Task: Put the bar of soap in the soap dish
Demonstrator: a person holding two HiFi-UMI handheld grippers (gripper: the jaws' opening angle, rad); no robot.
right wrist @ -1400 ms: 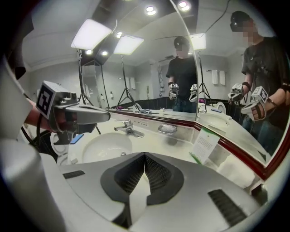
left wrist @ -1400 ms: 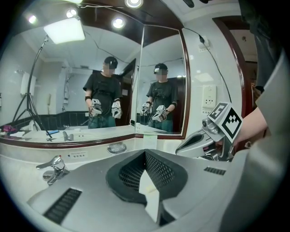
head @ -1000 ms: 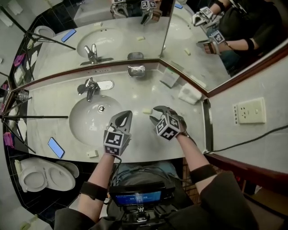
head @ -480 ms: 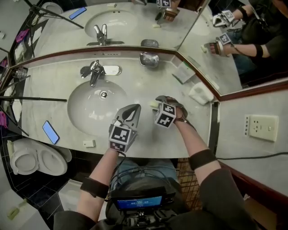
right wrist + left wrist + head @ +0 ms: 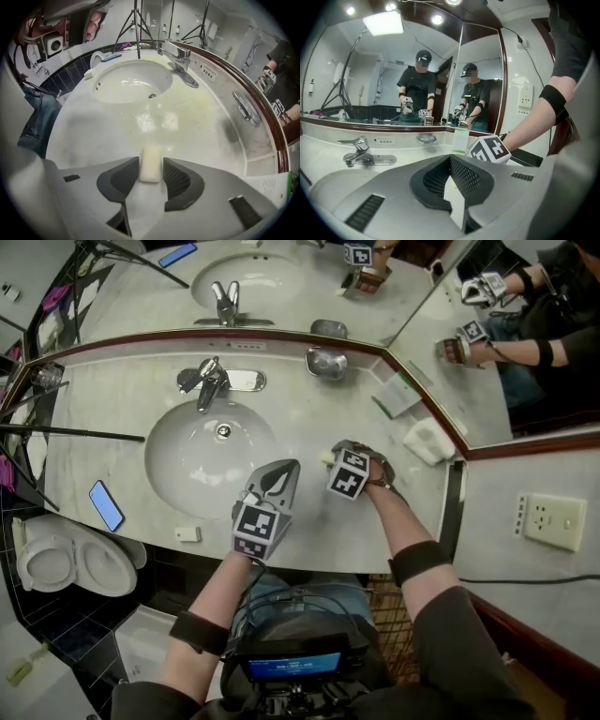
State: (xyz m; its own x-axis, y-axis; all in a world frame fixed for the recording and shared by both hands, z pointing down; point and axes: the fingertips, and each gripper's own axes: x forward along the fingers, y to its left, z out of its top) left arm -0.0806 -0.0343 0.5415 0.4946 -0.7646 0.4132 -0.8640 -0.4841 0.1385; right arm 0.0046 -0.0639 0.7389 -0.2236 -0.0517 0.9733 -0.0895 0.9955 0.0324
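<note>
The right claw (image 5: 151,161) points steeply down at the table (image 5: 201,126). Its jaws have just been closing and now stand fairly wide, one pad against each long side of the bar of soap (image 5: 151,169). The pale soap lies flat on the marble between them, on the stretch of table just right of the basin (image 5: 131,84) in the head view. Beyond the soap the table runs to the chrome tap (image 5: 177,52) at the back of the basin, and the metal soap dish (image 5: 244,108) sits well apart from the soap, close against the mirror (image 5: 281,287) at the table's rear edge. The left claw (image 5: 449,161) has its jaws pressed together with nothing between them and hangs near the front rim of the basin, beside the right one. A blue phone (image 5: 106,505) lies on the table at the far left of the basin, and a folded white towel (image 5: 427,440) rests by the angled mirror on the right.
</note>
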